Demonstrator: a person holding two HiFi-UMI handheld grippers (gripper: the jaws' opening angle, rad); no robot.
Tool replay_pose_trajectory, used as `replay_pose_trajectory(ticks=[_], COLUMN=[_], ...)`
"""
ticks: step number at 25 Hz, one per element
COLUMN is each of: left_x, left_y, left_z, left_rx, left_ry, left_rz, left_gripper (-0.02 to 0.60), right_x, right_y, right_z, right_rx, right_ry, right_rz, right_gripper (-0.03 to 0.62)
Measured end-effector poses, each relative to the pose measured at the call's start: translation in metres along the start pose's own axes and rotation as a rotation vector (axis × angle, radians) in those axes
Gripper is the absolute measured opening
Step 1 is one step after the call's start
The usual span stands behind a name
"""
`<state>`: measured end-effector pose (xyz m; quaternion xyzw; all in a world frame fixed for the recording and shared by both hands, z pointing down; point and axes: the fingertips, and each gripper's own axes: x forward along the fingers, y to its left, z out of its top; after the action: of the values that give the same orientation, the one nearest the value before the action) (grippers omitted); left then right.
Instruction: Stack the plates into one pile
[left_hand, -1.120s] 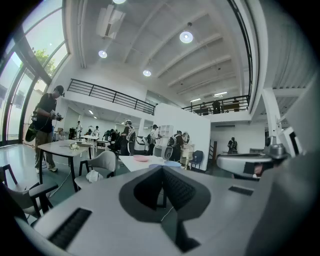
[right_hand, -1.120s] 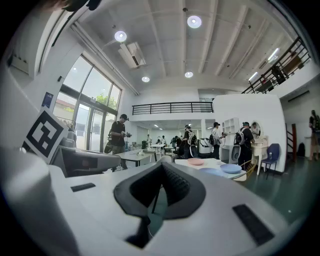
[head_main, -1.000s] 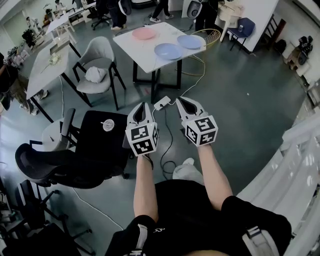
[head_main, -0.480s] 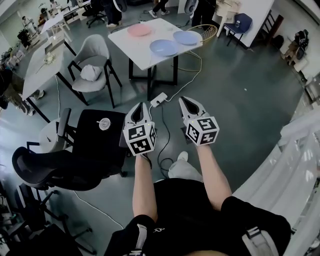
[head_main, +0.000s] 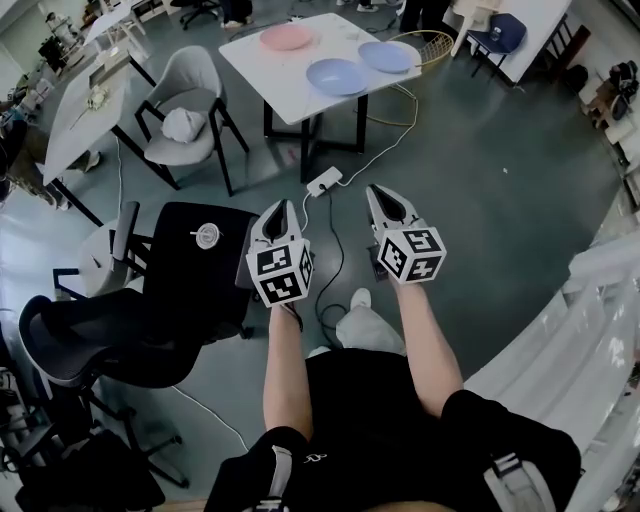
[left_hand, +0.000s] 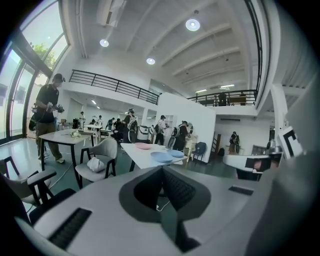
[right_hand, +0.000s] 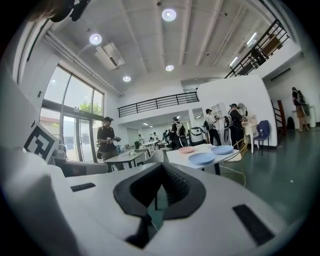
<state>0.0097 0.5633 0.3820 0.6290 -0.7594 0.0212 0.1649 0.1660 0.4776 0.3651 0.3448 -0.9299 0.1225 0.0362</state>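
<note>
Three plates lie apart on a white table far ahead: a pink plate, a large blue plate and a smaller blue plate. My left gripper and right gripper hang side by side over the floor, well short of the table, both shut and empty. The left gripper view shows its shut jaws below the pink plate and blue plate. Along the right gripper I see the pink plate and both blue plates.
A power strip with cables lies on the floor between me and the table. A grey chair stands left of the table, a black office chair near my left, a wire basket behind the table. People stand in the background.
Both shut grippers have sunk a little, and the right one has rolled slightly. The table and power strip sit a bit higher in the head view than before.
</note>
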Motion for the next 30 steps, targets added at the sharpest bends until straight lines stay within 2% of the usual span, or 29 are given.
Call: replay_pose_trajectory(ticks=[7,11,14,17,24,27,29,30], left_x=[0.044,0.084,0.113,0.136,0.171,0.183,0.189,0.192], left_y=[0.015,-0.003,-0.027,-0.041,-0.054,-0.071,-0.088,-0.094], left_z=[-0.026,-0.032,-0.033,-0.018,0.009,0.030,0.054,0.065], left_rx=[-0.051,-0.066,-0.059,-0.056,-0.034,0.053,0.113,0.117], left_ry=[0.089,0.114,0.128,0.119,0.095,0.075,0.028,0.001], left_rz=[0.069,0.079,0.057,0.047,0.080,0.077,0.061,0.050], left_gripper=[0.015,0.015,0.015,0.015,0.015,0.015,0.015,0.015], right_x=[0.031,0.044,0.052,0.062,0.086,0.095,0.098,0.101], right_y=[-0.049,-0.101,-0.137,-0.162,-0.197,-0.213,-0.221,-0.223], right_z=[-0.027,-0.023,-0.023,-0.021,-0.003,0.007,0.017,0.022], right_rx=[0.076,0.094,0.124,0.153,0.169,0.172,0.164,0.158], right_ry=[0.069,0.085,0.094,0.101,0.080,0.071,0.052,0.042], right_rz=[-0.009,-0.035,-0.051,-0.043,0.004,0.015,0.022,0.030], right_gripper=[0.006,0.006,0.006,0.006,0.006,0.006,0.006,0.006])
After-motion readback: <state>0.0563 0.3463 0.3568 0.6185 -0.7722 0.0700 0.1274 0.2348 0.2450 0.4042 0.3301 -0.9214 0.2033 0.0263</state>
